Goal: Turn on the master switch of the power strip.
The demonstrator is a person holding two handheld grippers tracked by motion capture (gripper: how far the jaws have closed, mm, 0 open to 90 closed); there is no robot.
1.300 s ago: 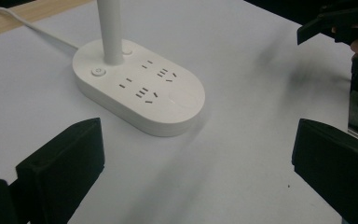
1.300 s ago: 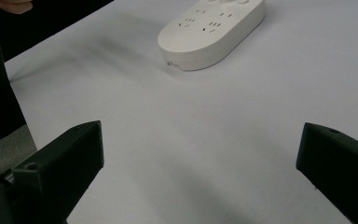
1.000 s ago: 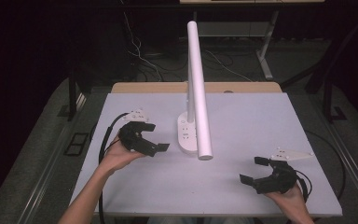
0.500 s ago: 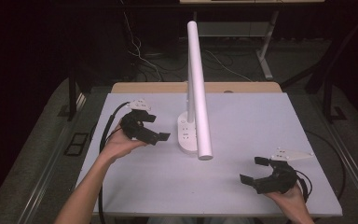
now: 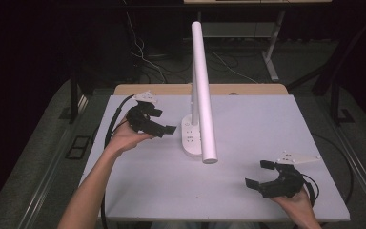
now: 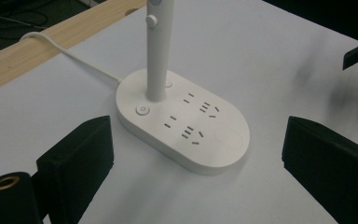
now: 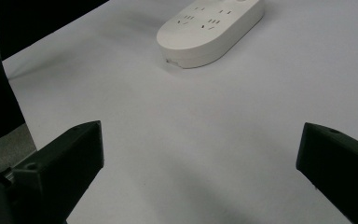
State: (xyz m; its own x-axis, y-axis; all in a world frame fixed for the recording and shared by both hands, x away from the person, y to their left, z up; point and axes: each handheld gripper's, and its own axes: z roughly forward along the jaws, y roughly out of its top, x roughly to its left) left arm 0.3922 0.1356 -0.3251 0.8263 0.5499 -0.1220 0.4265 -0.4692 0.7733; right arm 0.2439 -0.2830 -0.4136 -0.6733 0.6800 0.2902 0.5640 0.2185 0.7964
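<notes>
One lamp [image 5: 200, 90] stands near the middle of the table [image 5: 248, 200], toward its far edge. Its oval base [image 5: 189, 140] lies flat, with its long axis running from the far side toward the near side in the high view. A thin post [image 6: 157, 51] rises upright from the far end of the base, and the long white light bar reaches from the top of the post toward the person, its round end [image 5: 209, 156] hanging above the table just past the near end of the base. On top of the base sit socket slots, a small power button [image 6: 142, 110] beside the post and a faint round pad at the near end. A white cord [image 6: 70, 56] leaves the far end toward the wooden strip behind the table.

The left gripper [image 5: 164, 129] hovers just left of the base, aimed at it; in the left gripper view the base lies between and beyond its pads, apart from both. Its jaws stand wide, have just been closing a little, and hold nothing. Compared with a second ago, this gripper has moved farther up the table and closer to the base.

The right gripper [image 5: 262, 172] rests at the near right, well apart from the lamp, jaws wide and empty, where it was before.
</notes>
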